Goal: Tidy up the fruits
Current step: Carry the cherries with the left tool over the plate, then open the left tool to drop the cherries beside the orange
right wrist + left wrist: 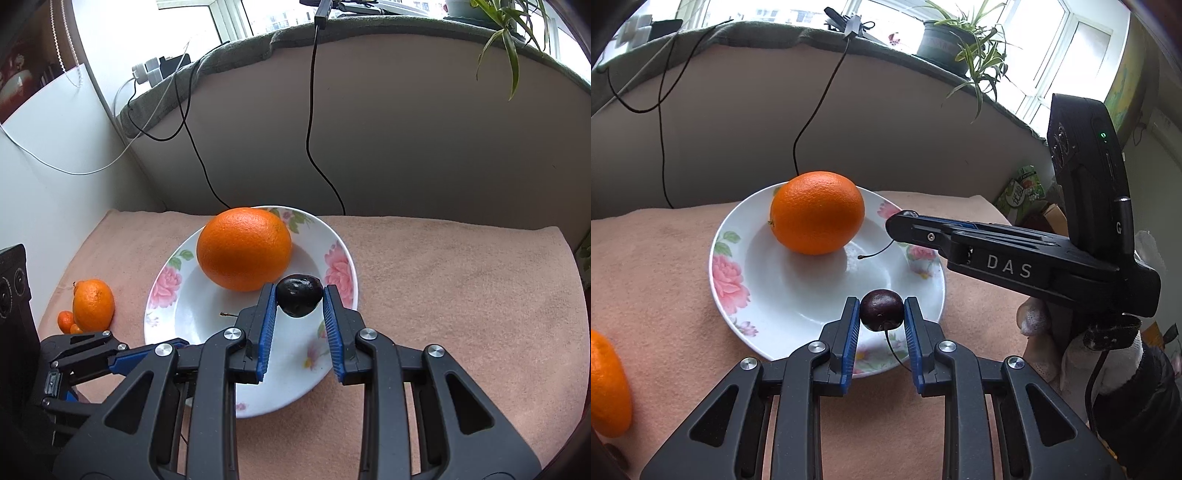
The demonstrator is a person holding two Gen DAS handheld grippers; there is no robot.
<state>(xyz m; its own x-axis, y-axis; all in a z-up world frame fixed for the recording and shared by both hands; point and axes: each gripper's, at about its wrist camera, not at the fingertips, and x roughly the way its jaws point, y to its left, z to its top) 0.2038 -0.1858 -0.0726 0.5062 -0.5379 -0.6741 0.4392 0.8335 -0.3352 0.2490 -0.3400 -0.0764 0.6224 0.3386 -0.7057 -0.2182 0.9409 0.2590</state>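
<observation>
left claw [881, 314] pinching a dark cherry [881, 309] over the near rim of the floral plate [738, 295]; right claw [300, 300] pinching another cherry [299, 295] just beside the orange [243, 249] on that plate.

"DAS" — on right gripper [899, 218]

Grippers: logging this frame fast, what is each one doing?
Left gripper: shut on a dark cherry over the plate.
Right gripper: shut on another cherry.
</observation>
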